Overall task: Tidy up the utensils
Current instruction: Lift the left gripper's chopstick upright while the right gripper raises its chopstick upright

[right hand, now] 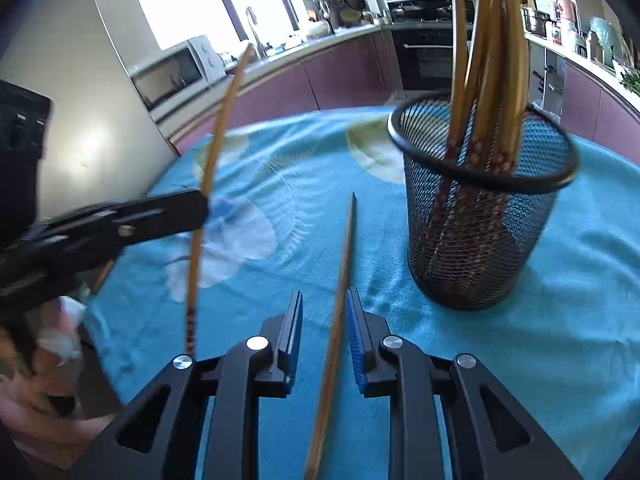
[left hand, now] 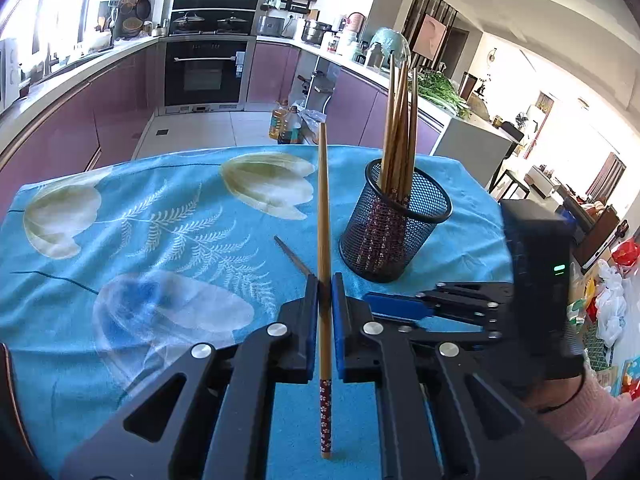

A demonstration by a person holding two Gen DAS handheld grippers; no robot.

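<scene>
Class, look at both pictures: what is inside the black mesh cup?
The mesh cup holds a bundle of wooden chopsticks, patterned ends down, plain ends sticking out. The cup's bottom is hidden by them.

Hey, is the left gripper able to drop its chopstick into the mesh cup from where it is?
Probably yes: the mesh cup stands just beside the left gripper, its mouth partly open beside the chopsticks already inside.

Right wrist view: loose chopstick (right hand: 340, 300) between the jaws, lower end cut off by bottom edge; contact with the blue pad (right hand: 357, 344) indeterminate. Bundled chopsticks (right hand: 486, 40) cut off at top edge. Mesh holder (right hand: 480, 208) rim motion-blurred. Left wrist view: held chopstick (left hand: 323, 208) hides part of the loose one.
</scene>
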